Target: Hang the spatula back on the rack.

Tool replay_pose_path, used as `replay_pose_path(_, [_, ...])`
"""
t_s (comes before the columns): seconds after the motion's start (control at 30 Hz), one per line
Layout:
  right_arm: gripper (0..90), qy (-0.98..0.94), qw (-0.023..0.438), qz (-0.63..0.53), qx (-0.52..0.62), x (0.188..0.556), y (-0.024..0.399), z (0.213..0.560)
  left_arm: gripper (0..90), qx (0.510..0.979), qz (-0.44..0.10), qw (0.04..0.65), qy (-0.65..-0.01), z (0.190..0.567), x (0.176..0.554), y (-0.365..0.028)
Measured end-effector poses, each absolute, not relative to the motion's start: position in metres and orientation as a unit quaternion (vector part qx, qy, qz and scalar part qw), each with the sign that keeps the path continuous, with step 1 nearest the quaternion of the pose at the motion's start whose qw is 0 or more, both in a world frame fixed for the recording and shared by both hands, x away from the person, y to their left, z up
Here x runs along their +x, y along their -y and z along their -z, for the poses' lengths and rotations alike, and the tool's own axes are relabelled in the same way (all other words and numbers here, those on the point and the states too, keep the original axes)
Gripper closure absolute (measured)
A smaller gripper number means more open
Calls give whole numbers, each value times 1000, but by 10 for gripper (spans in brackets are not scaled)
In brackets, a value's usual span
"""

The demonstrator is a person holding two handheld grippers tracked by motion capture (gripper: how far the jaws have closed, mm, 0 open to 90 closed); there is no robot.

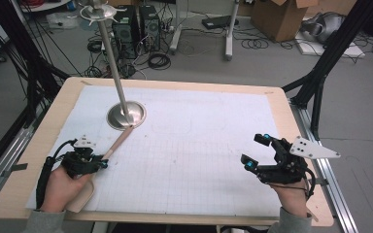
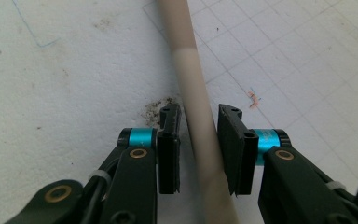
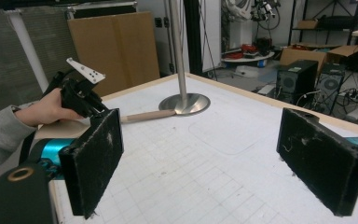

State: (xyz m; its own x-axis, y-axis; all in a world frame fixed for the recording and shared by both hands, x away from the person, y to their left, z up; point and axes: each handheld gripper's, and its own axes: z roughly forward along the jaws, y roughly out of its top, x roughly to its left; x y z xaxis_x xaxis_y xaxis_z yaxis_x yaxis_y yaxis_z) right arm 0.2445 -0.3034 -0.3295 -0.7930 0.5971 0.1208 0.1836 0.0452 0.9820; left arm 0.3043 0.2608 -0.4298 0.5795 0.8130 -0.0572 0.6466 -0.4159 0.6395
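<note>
My worry is a poor grip: my left claw [image 2: 198, 140] has the handle [image 2: 196, 112] between its pads, but the handle runs at a slant and sits against the right pad [image 2: 235, 149], with a thin sliver of gap on the left one, so if I lift now the long wooden spoon [image 1: 108, 158] could pivot or slip out, and its far tip could knock the metal stand [image 1: 126, 115] it rests against. I judge the jaws nearly closed around the handle rather than clamped hard. In the high view the spoon lies in the lower left of the frame, its broad end under my left hand [image 1: 60, 187] and its thin end touching the round base of the stand, left of centre. My right claw [image 1: 257, 153] rests at the lower right with its jaws wide apart and nothing between them, well apart from the spoon.
</note>
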Motion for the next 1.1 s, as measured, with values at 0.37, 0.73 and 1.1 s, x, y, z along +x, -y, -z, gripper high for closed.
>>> replay_pose_path(0.37, [138,-706,164,-631,276,244,303,330,740,827,-131,313,-449,429,305,-260])
replay_pose_path(0.73, [138,-707,164,-631,274,245,302,330,778,827,-128,314,-448,430,306,-262])
replay_pose_path(1.1, [138,-705,164,-632,277,244,305,330,779,827,-133,314,-447,428,305,-262])
